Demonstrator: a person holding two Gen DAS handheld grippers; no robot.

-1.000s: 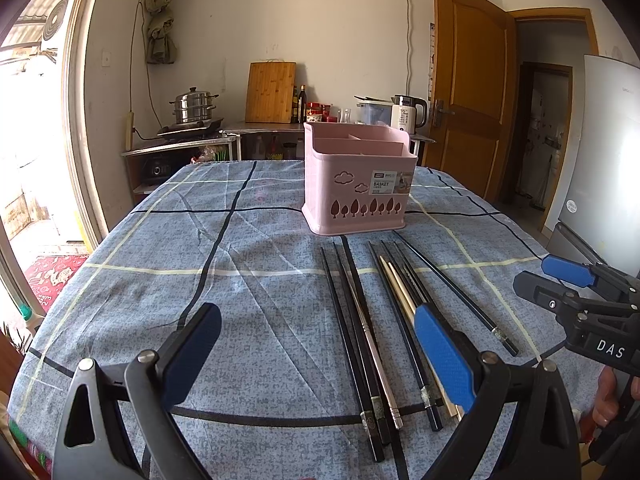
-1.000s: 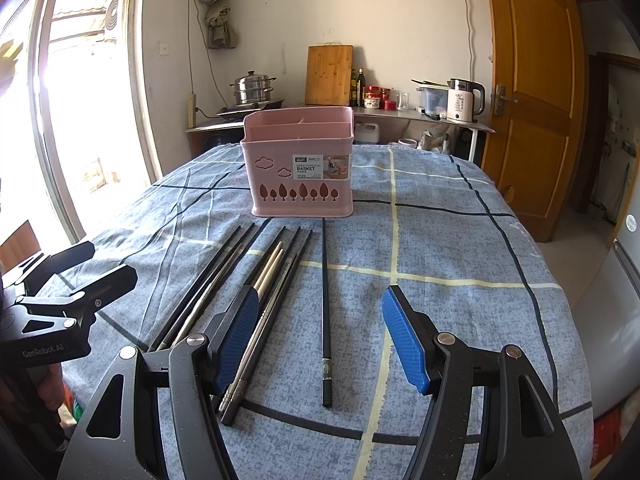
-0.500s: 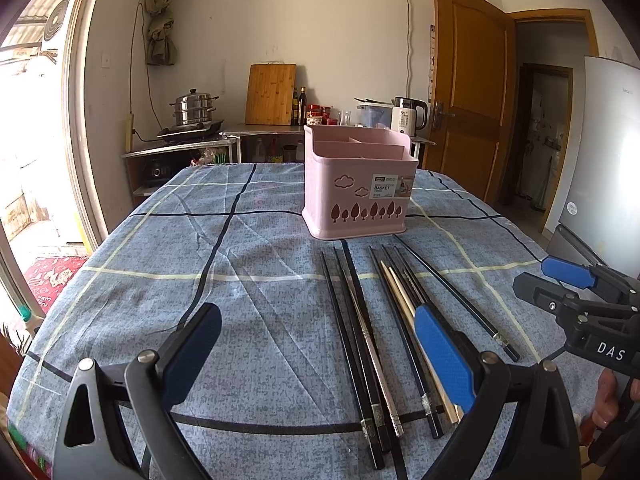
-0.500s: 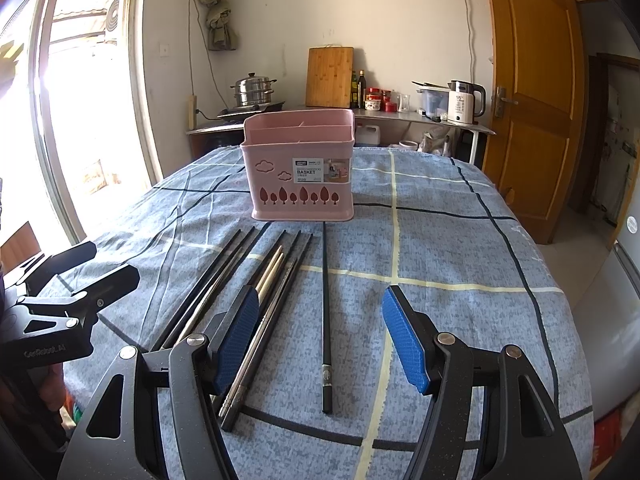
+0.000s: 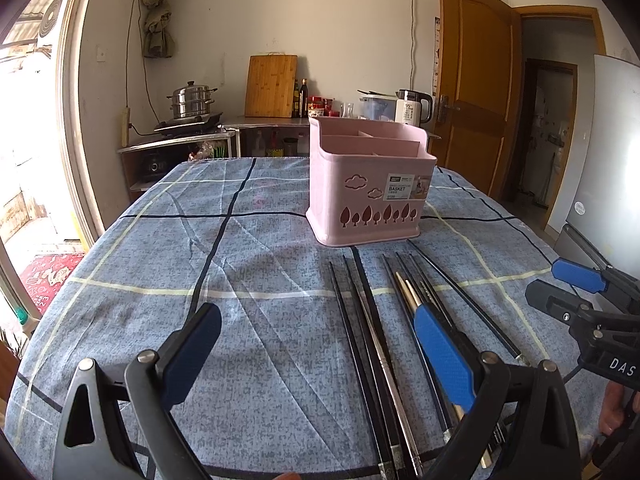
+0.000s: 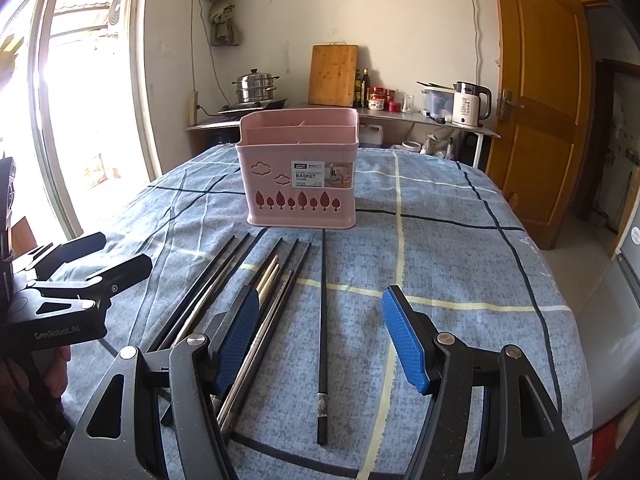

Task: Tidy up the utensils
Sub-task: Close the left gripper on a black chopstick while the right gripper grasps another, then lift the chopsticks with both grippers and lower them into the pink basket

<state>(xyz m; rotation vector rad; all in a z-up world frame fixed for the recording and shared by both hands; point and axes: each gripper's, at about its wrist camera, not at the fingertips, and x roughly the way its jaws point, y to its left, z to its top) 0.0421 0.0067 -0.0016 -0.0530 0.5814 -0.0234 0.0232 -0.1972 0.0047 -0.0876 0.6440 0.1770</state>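
Several dark chopsticks (image 6: pixel 280 292) are laid out in a loose row on a blue checked tablecloth (image 5: pixel 240 248), pretty much mid-frame in both views, with a couple of pale ones mixed in. One black chopstick (image 6: pixel 322 320) is set apart on the right side of the bunch. Just behind them a pink utensil basket (image 5: pixel 368 192) is parked upright, label facing forward, compartments looking bare from here. The left gripper (image 5: pixel 316 348) is held wide apart with nothing between its blue pads, low in the frame. Same deal for the right gripper (image 6: pixel 320 344), spread and unloaded, straddling that lone chopstick from above. Further back, a wooden cutting board (image 6: pixel 334 76) is leaned on the wall, a steel steamer pot (image 5: pixel 192 102) is seen upper left, a kettle (image 6: pixel 468 104) and a brown door (image 6: pixel 536 112) upper right.
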